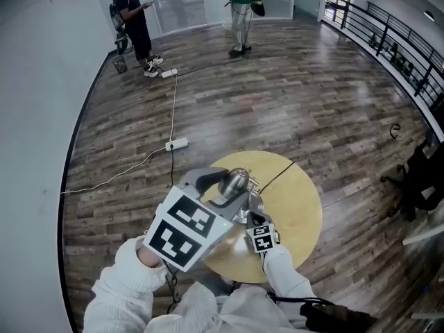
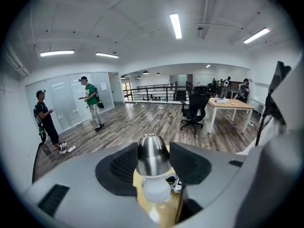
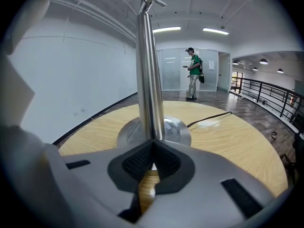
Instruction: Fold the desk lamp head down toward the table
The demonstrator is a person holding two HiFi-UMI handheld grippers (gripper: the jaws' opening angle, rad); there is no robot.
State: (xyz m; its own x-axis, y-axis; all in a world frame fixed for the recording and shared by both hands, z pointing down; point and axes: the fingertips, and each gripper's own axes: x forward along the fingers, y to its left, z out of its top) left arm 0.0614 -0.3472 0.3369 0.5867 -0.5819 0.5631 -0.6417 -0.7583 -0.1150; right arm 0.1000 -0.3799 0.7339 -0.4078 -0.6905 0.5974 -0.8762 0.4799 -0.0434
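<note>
Head view: the desk lamp (image 1: 236,184) stands on the round wooden table (image 1: 300,207). Left gripper view: the left gripper (image 2: 153,164) is clamped on the metal lamp head (image 2: 153,151) — the white bulb (image 2: 156,193) shows below it. Right gripper view: the right gripper (image 3: 153,156) pinches the lamp's pole (image 3: 148,80) — just above the round base (image 3: 176,128).

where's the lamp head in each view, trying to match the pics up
Head view: lamp head just below centre, over the round table.
Left gripper view: lower centre, gripped between the fingers, white bulb pointing down.
Right gripper view: not clearly in it; only the pole rises out of the top edge.
Shared landmark: the person in green, top centre in the head view, left in the left gripper view, right of centre in the right gripper view.
</note>
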